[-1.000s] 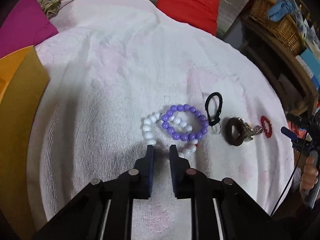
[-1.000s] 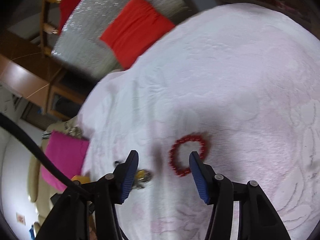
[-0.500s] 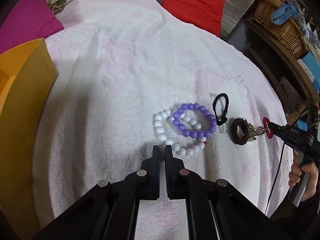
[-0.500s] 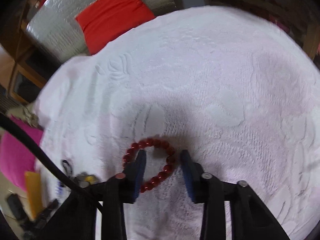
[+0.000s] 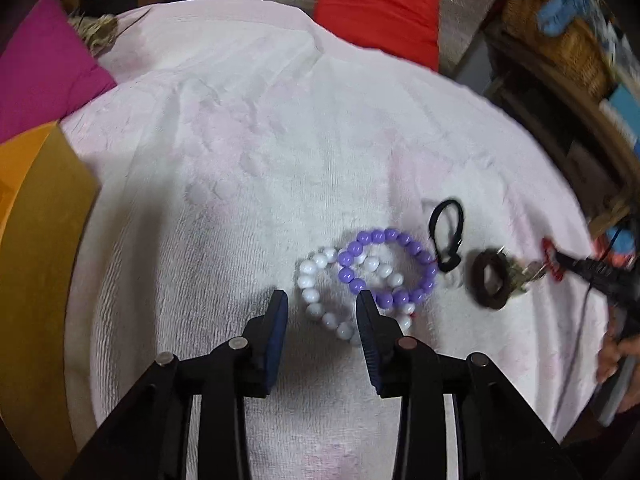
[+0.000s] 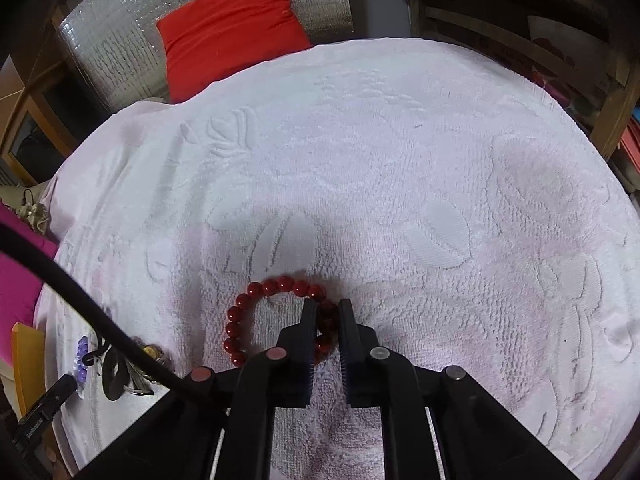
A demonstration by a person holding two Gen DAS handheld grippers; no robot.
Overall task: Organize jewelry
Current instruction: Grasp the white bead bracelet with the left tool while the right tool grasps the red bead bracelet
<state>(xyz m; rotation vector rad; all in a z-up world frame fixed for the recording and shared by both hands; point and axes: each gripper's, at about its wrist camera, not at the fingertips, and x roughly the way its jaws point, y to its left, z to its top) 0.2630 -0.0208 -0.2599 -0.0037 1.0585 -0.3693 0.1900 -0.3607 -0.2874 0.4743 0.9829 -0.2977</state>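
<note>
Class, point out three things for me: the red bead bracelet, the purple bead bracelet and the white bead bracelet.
Red bead bracelet (image 6: 256,294): right wrist view, on its far-left beads.
Purple bead bracelet (image 5: 390,236): left wrist view, on its far beads.
White bead bracelet (image 5: 308,282): left wrist view, on its left-side beads.

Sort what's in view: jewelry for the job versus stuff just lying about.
Job: red bead bracelet, pinched by right gripper; white bead bracelet, between open left gripper fingers; purple bead bracelet.

Lying about: red cushion, magenta cushion, wicker basket.
</note>
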